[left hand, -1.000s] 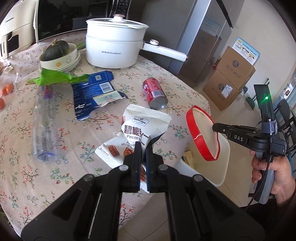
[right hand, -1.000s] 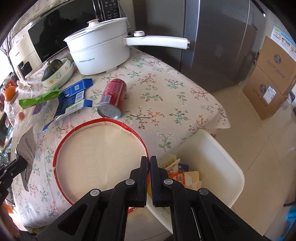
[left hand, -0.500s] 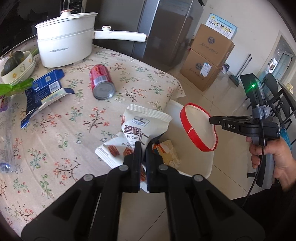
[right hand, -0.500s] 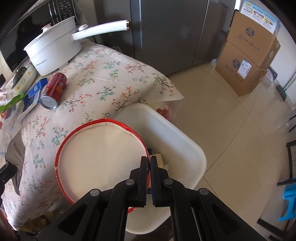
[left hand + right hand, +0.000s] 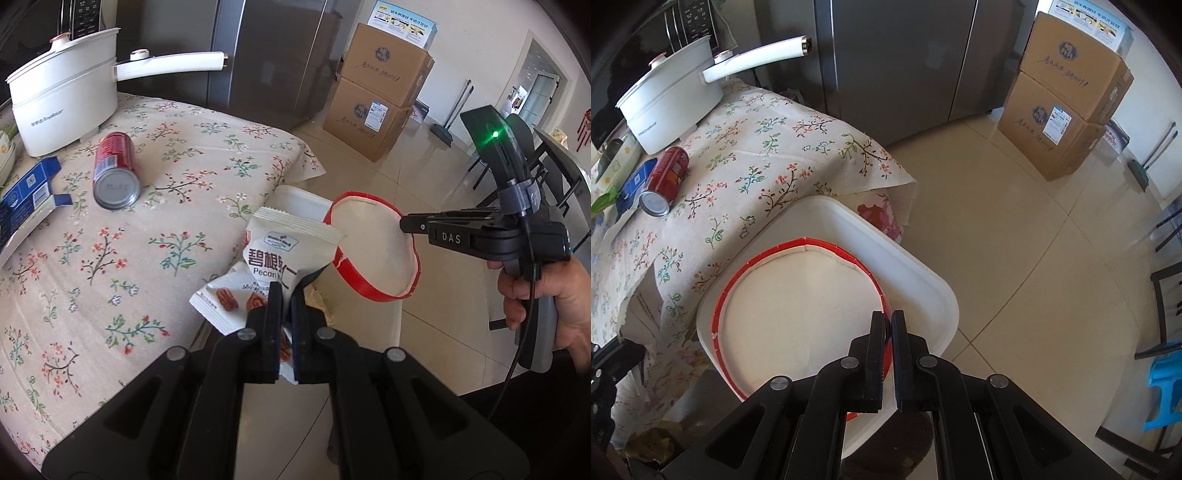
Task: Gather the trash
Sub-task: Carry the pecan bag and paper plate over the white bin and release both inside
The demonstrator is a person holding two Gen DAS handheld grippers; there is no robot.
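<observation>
My left gripper [image 5: 285,291] is shut on a white pecan snack packet [image 5: 273,254], which hangs at the table's edge beside the white trash bin [image 5: 295,195]. My right gripper [image 5: 887,320] is shut on the rim of a red-rimmed paper plate [image 5: 798,306] and holds it flat over the mouth of the white bin [image 5: 923,291]. In the left wrist view the right gripper [image 5: 404,223] pinches that plate [image 5: 369,243] from the right, a hand [image 5: 546,299] on its handle. A red can [image 5: 114,170] lies on its side on the floral tablecloth [image 5: 147,236].
A white pot with a long handle [image 5: 66,110] stands at the table's back. A blue flattened carton [image 5: 26,195] lies left of the can. Stacked cardboard boxes [image 5: 1067,110] and a grey fridge [image 5: 897,62] stand beyond the bin. A blue stool [image 5: 1163,384] is at right.
Both grippers have moved off the table toward the bin, carrying the packet and the plate. The plate now covers the bin's mouth; the packet has reached the table's edge.
</observation>
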